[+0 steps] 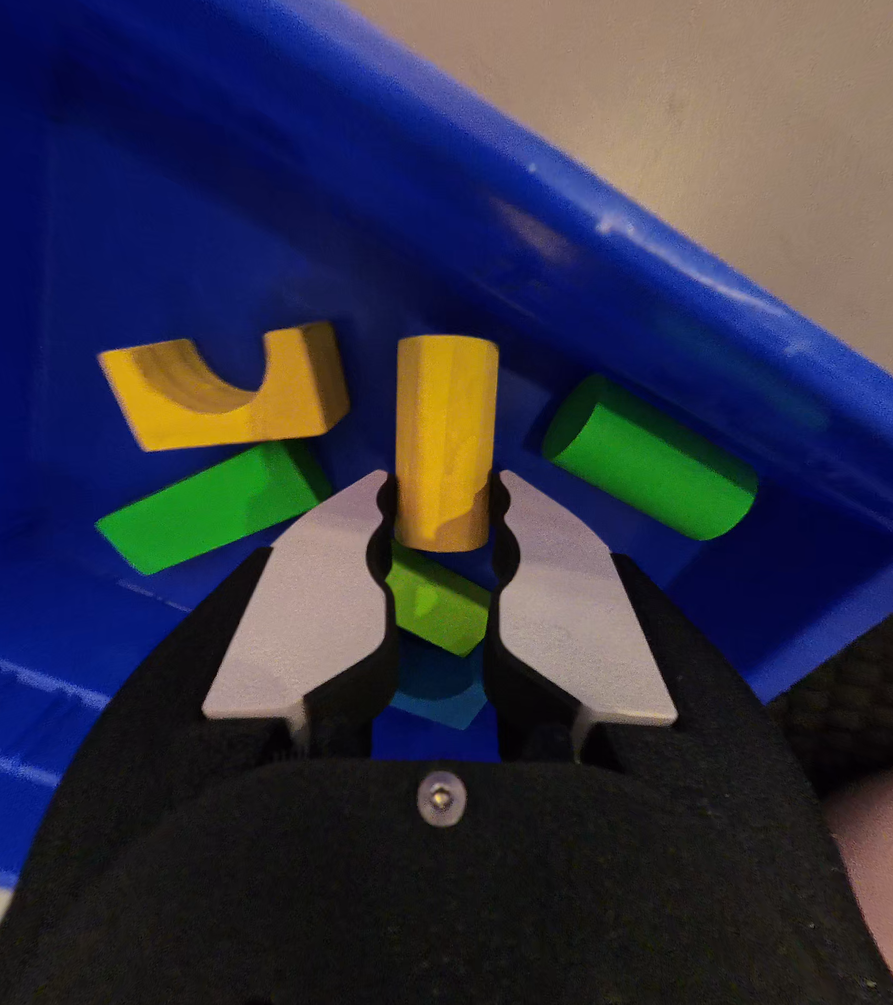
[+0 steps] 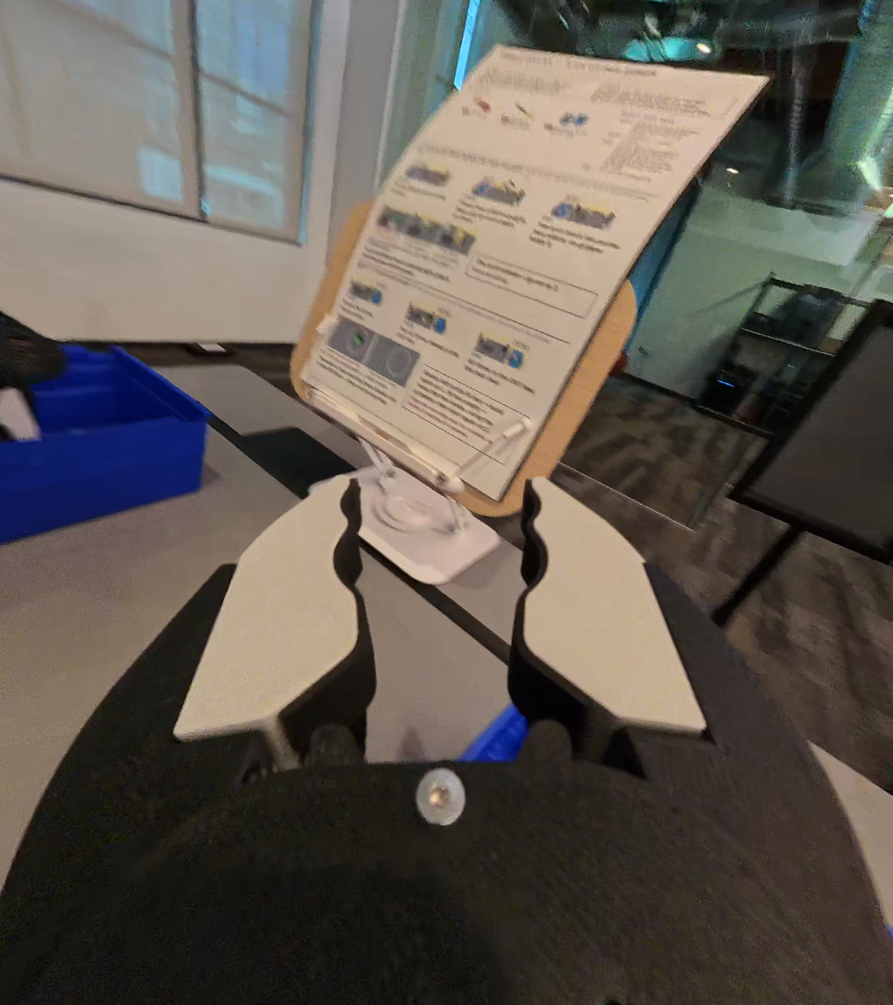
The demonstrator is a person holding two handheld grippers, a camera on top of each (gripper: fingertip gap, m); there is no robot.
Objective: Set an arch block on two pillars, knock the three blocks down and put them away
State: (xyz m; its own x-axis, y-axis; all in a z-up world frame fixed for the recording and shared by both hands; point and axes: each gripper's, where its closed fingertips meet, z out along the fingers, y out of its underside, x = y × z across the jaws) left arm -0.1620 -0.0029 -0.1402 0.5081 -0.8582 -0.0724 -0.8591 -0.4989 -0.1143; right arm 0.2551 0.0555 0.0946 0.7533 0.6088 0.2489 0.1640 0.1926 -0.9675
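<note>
Two grippers: one per wrist view, each black-bodied with pale grey finger plates.
Left gripper (image 1: 441,508): over the inside of a blue bin, jaws narrowed around the lower end of a yellow cylinder, inner pads at both its sides.
Yellow cylinder (image 1: 444,435): upright between the fingertips, upper half clear of them, wood grain showing; whether it rests on the bin floor cannot be told.
Between the fingers, nearer the camera: a small green block (image 1: 436,606) lying tilted, and below it a blue block (image 1: 436,704), partly hidden.
Green prism (image 1: 210,508): left of the gripper, lying flat at a slant on the bin floor.
Yellow arch block (image 1: 237,399): just beyond the green prism, touching or nearly touching it, curved cut-out facing up and away.
Green cylinder (image 1: 651,459): right of the yellow cylinder, on its side, close to the bin's far wall.
Blue bin (image 1: 488,228): far wall and rim running diagonally, pale tabletop past it.
Right gripper (image 2: 439,508): above the grey table (image 2: 80,625), jaws wide apart, nothing between them.
Document stand (image 2: 428,538): just past the right fingertips, white base, tan backing board, tilted printed sheet (image 2: 515,261).
Far left, right wrist view: the blue bin (image 2: 80,478) on the table, left gripper (image 2: 4,413) dipping into it.
Background: blurred windows, dark framed board (image 2: 868,435) at right.
</note>
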